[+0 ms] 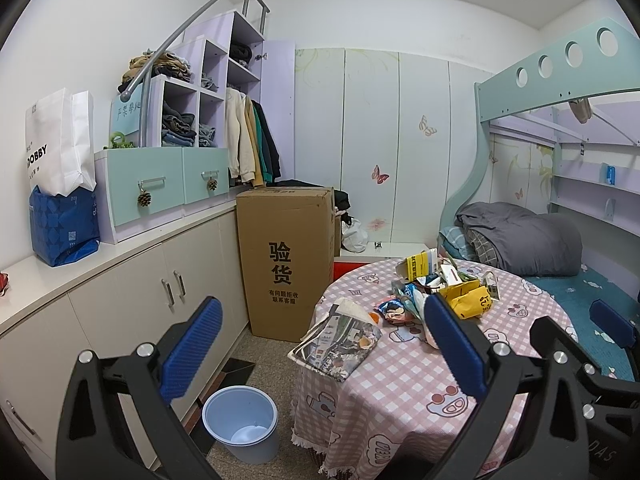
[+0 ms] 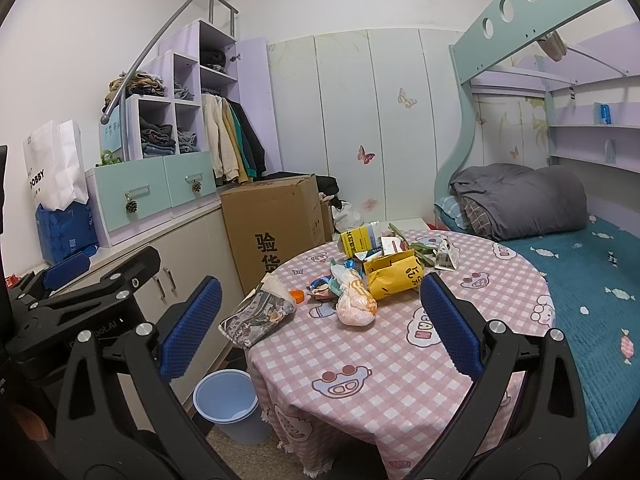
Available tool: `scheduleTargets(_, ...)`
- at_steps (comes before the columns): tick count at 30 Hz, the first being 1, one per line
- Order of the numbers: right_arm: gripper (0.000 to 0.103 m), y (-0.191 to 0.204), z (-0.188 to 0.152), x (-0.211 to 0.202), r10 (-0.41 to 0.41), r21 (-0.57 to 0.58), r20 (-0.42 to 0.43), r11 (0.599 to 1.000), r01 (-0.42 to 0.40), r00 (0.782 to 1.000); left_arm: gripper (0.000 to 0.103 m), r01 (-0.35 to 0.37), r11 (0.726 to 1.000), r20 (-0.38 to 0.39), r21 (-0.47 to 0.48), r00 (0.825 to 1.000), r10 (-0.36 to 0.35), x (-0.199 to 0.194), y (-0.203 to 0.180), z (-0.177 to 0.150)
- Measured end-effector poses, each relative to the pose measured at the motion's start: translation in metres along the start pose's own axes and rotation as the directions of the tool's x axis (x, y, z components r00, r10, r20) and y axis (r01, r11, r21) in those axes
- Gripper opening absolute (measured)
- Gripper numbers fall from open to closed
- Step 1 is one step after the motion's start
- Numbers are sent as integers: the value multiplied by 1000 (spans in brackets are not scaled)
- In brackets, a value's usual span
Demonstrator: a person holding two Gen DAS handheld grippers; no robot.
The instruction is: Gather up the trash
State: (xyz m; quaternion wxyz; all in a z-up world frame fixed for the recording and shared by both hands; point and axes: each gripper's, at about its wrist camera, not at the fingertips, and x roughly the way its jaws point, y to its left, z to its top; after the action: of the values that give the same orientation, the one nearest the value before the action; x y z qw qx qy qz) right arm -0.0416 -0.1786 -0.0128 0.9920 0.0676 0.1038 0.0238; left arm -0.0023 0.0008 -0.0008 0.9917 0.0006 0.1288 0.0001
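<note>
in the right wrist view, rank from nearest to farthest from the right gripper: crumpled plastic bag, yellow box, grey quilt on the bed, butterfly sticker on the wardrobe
1. Crumpled plastic bag: on the table, just ahead of the right gripper.
2. Yellow box: at the far side of the trash pile.
3. Grey quilt: right, rolled on the bed beyond the table.
4. Butterfly sticker: on the wardrobe door at the back wall.

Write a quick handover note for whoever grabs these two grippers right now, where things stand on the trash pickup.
Left gripper: open, holding nothing, raised short of the table.
Right gripper: open, holding nothing, raised over the near side of the table.
Trash: all in a loose pile on the far half of the round table, including a yellow box, a yellow bag, a knotted plastic bag and a folded newspaper at the left edge.
Blue bin: on the floor left of the table, looks empty.
Done: nothing yet.
Left: move every piece into the bin.
</note>
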Motion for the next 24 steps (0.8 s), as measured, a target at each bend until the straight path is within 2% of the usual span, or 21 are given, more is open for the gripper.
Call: scheduleTargets(24,97,-1,-9,1,3,22,-20,1000,-3,1000,99,1,1000,-8,4,1000,-1,0,1,-13)
